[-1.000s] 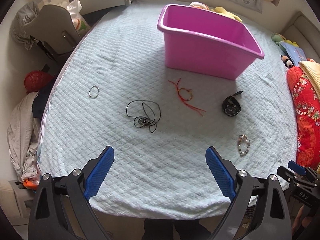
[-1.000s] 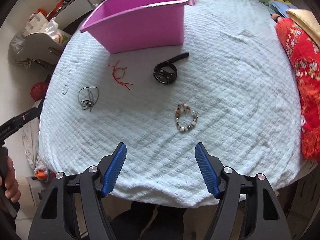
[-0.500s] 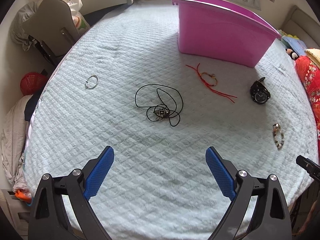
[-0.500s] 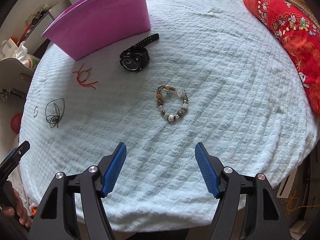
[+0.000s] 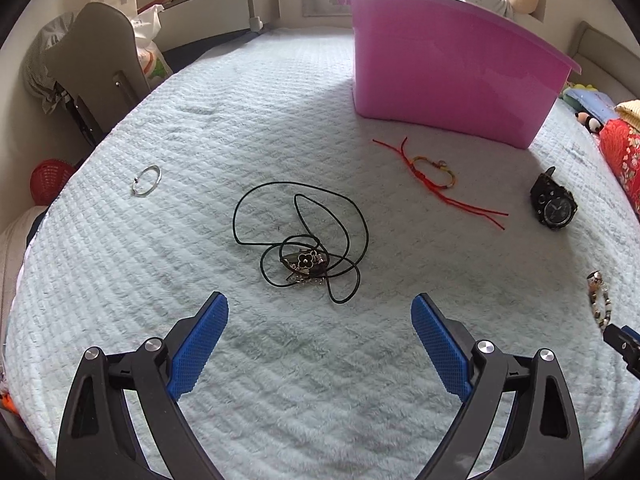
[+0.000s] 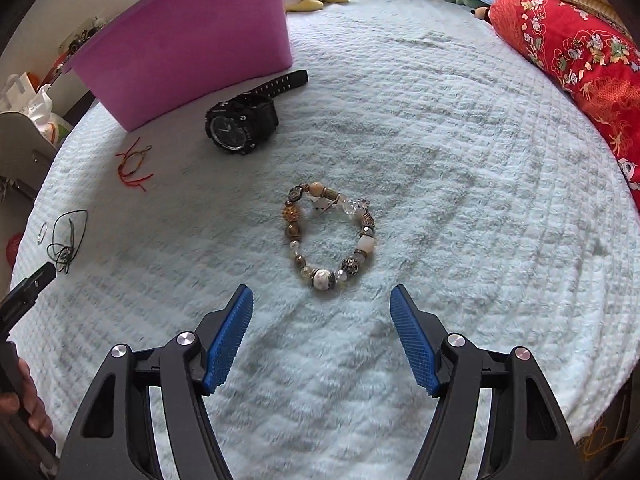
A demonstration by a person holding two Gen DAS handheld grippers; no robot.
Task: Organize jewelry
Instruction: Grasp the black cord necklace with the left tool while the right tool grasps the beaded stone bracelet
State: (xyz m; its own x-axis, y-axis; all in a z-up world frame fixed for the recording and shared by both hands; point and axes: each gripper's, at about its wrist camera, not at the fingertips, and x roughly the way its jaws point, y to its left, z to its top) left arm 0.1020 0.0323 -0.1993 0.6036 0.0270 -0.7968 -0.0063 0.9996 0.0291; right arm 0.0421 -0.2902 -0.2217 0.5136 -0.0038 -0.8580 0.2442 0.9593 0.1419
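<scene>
**Two open grippers hovering over jewelry on a pale blue bedspread**

The left gripper is standing with its blue-padded jaws wide apart and nothing between them, pointing down at the bedspread. Just beyond its tips a black cord necklace with a dark flower pendant is lying in loose loops. Farther left a small silver ring is resting alone. A red string bracelet is lying beyond the necklace to the right, near the pink plastic bin, which is sitting on the bed behind everything.

The right gripper is also gaping wide and empty. Just ahead of its tips a beaded bracelet of brown, white and clear beads is lying in a ring. Beyond it a black wristwatch is resting face up beside the bin; any lettering on its dial is too small to read. A red patterned cushion is sitting at the bed's right edge. No readable writing is showing anywhere.
</scene>
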